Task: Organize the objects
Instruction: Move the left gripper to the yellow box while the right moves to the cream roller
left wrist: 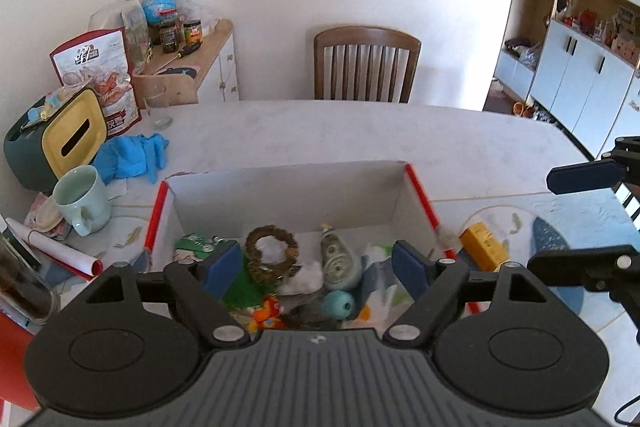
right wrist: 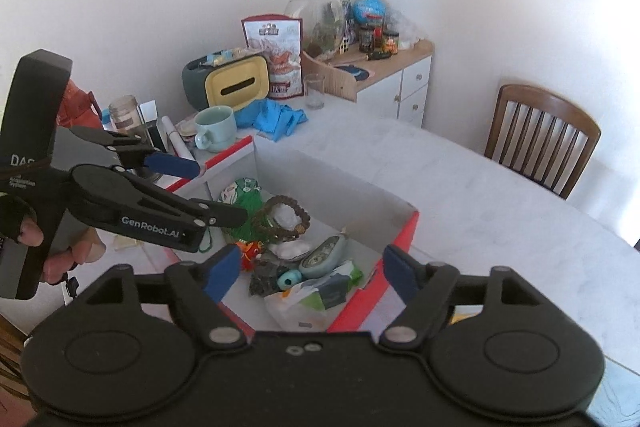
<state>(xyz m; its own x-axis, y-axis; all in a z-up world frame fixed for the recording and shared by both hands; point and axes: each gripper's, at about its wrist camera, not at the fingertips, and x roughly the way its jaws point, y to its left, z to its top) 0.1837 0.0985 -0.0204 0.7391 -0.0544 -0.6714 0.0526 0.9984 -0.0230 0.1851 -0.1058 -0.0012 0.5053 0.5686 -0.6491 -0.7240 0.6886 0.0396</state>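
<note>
A white cardboard box with red edges [left wrist: 288,187] [right wrist: 336,183] sits on the table and holds small things: a brown bead bracelet [left wrist: 272,247] [right wrist: 286,217], a grey-green correction tape [left wrist: 338,261] [right wrist: 322,259], a teal ball [left wrist: 340,303] [right wrist: 290,279], an orange toy [left wrist: 270,313] [right wrist: 248,251] and green packets [right wrist: 240,193]. My left gripper [left wrist: 316,267] [right wrist: 212,187] hovers open and empty over the box. My right gripper [right wrist: 312,273] is open and empty above the box's near right corner; its fingers [left wrist: 580,177] show at the right of the left wrist view.
A yellow box [left wrist: 484,245] lies right of the cardboard box. On the left stand a mint mug [left wrist: 82,201] [right wrist: 214,127], blue gloves [left wrist: 132,155] [right wrist: 276,119], a tissue box [left wrist: 60,139] [right wrist: 230,83] and a glass [left wrist: 158,107]. A wooden chair [left wrist: 366,67] [right wrist: 540,135] stands behind the table.
</note>
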